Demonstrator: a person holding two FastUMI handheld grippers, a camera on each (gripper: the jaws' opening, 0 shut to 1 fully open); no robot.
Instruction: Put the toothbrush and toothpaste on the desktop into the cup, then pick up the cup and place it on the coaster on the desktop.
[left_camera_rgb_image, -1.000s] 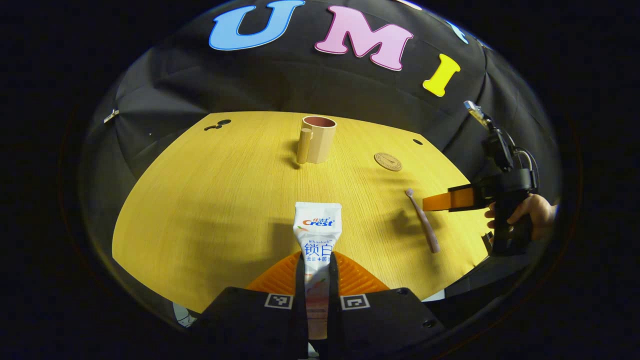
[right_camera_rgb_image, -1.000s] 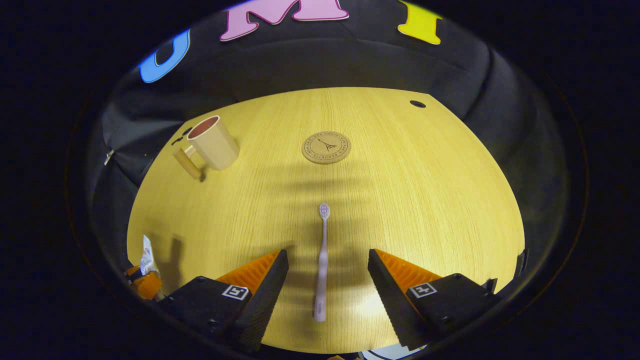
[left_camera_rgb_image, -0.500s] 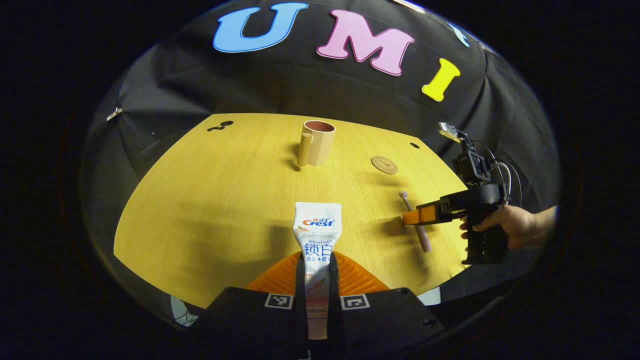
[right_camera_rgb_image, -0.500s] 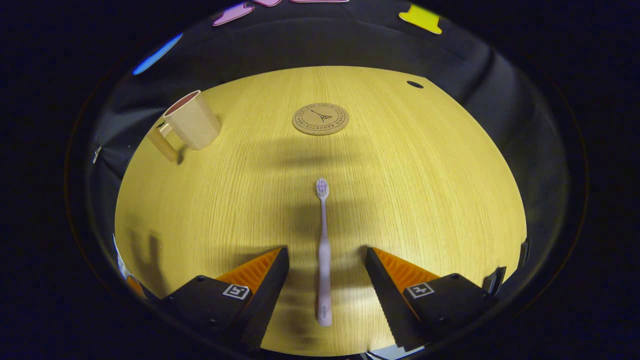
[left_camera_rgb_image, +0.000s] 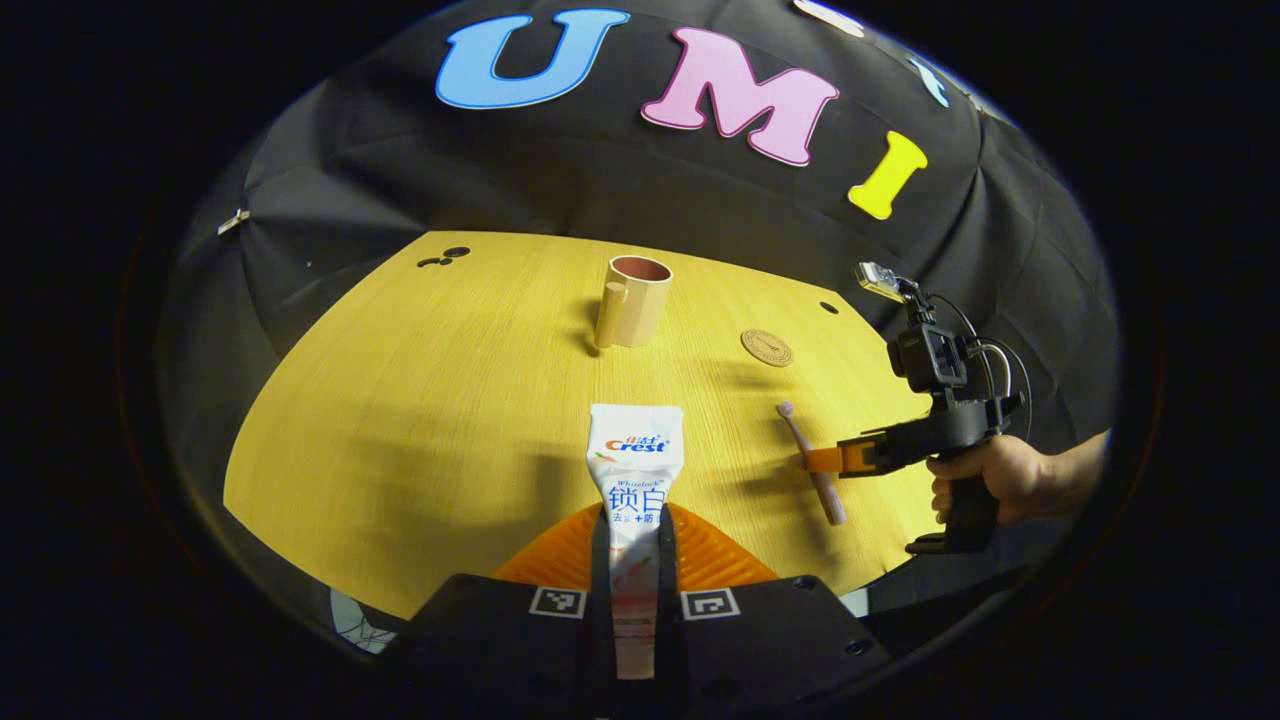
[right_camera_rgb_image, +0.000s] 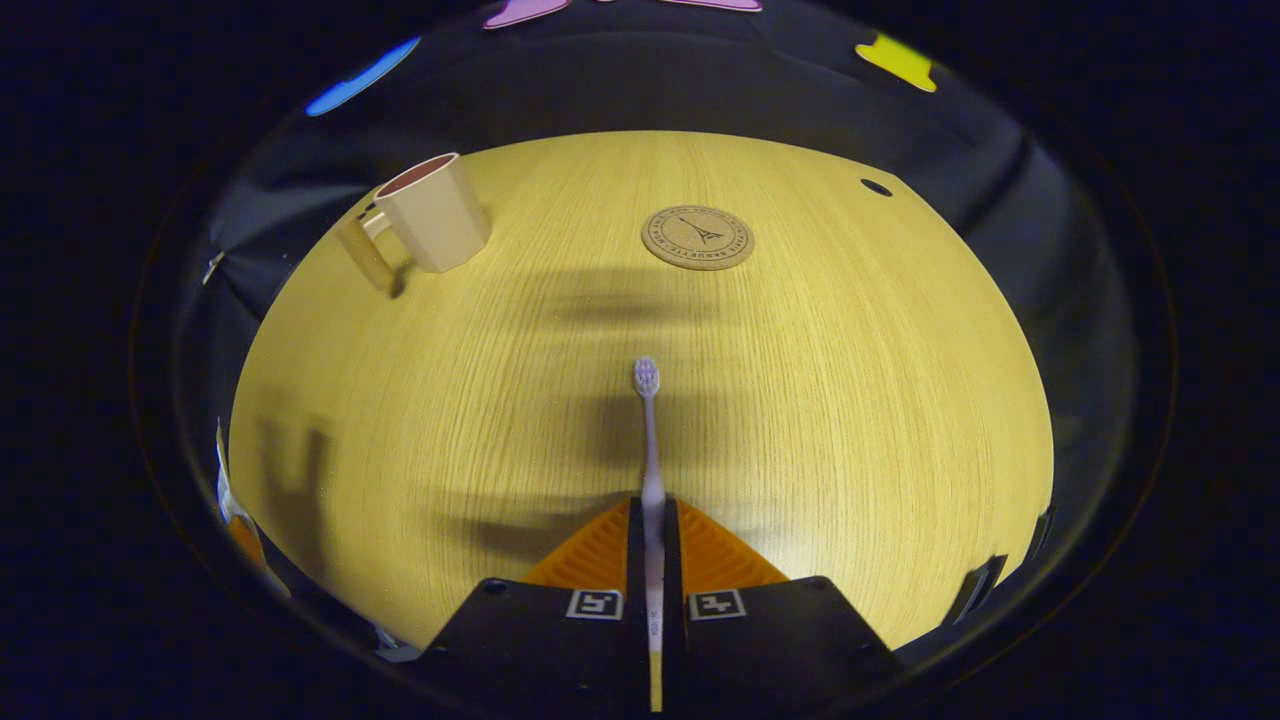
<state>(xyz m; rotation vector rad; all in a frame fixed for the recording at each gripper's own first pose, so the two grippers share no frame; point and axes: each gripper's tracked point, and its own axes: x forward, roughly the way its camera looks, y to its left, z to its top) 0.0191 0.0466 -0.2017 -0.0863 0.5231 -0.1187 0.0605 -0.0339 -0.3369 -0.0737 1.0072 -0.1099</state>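
Between the right gripper's (right_camera_rgb_image: 652, 560) fingers, the toothbrush (right_camera_rgb_image: 650, 440) handle sits clamped

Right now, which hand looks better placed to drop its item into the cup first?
Probably the left. Its tongs grip the toothpaste with the cup straight ahead. The right tongs grip the toothbrush, but their cup sits off to the side.

Desktop (right_camera_rgb_image: 850, 400): yellow wood grain, fine parallel lines. Cup (right_camera_rgb_image: 435, 215): beige outside, reddish-brown inside, tan handle. Coaster (right_camera_rgb_image: 698, 237): brown cork, dark tower emblem inside a ring of lettering. Toothbrush (right_camera_rgb_image: 648, 440): pale lilac-pink, whitish bristles. Toothpaste (left_camera_rgb_image: 634, 475): white tube, blue and red print, peach-pink toward the lower end. Booth wall (left_camera_rgb_image: 560, 170): black cloth.
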